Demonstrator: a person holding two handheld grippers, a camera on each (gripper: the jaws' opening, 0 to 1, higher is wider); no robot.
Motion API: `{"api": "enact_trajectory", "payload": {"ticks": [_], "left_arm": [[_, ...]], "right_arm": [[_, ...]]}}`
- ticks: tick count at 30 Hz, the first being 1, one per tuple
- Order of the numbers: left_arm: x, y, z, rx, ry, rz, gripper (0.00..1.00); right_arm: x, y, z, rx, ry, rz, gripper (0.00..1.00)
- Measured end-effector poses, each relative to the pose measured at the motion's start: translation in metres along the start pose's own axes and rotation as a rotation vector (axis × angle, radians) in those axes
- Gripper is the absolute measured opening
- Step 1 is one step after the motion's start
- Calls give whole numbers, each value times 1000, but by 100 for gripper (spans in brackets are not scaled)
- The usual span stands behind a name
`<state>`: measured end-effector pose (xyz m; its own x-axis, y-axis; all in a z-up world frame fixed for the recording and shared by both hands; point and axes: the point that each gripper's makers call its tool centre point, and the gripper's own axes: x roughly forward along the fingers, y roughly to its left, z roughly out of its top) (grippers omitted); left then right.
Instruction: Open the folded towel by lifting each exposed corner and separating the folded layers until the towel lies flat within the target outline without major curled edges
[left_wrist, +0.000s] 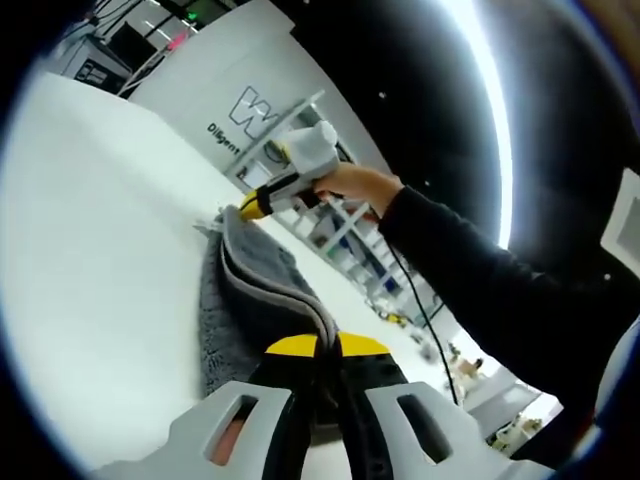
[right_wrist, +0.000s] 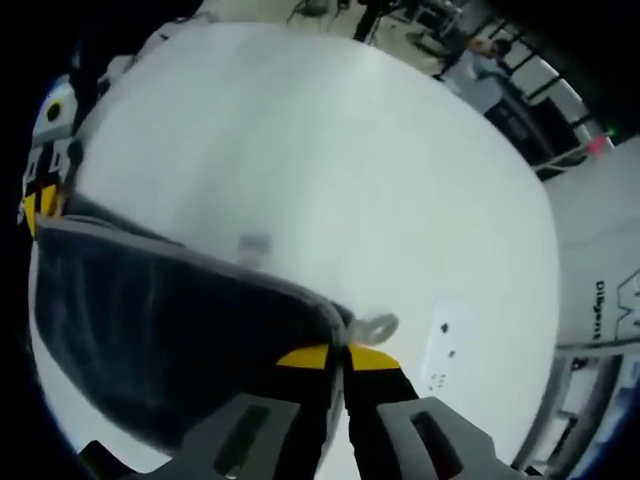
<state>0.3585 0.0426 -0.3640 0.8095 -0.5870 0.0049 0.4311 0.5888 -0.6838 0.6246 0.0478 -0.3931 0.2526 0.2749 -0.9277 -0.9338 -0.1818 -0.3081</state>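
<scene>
A grey towel (left_wrist: 250, 300) with a pale edge band hangs stretched between both grippers above the white table (left_wrist: 100, 250). In the left gripper view my left gripper (left_wrist: 325, 347) is shut on the near end of the towel's edge. My right gripper (left_wrist: 255, 206), held by a hand (left_wrist: 355, 185), pinches the far corner. In the right gripper view my right gripper (right_wrist: 346, 358) is shut on a towel corner beside a small hanging loop (right_wrist: 378, 325). The towel (right_wrist: 170, 330) runs left from there to my left gripper (right_wrist: 42, 200) at the other end.
The person's dark sleeve (left_wrist: 480, 290) crosses the right side. A white pillar with lettering (left_wrist: 250, 110) and shelving (left_wrist: 340, 230) stand past the table's far edge. A small grey mark (right_wrist: 255, 243) lies on the white table (right_wrist: 330, 150). A person (right_wrist: 480, 55) stands far off.
</scene>
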Motion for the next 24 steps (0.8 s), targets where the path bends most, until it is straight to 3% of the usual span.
{"api": "enact_trajectory", "payload": {"ticks": [9, 24], "left_arm": [[1, -10, 0, 91, 12, -10, 3], [1, -24, 1, 129, 15, -40, 3]], "right_arm": [[-7, -6, -4, -22, -23, -64, 0], [-16, -20, -1, -52, -49, -141, 0]]}}
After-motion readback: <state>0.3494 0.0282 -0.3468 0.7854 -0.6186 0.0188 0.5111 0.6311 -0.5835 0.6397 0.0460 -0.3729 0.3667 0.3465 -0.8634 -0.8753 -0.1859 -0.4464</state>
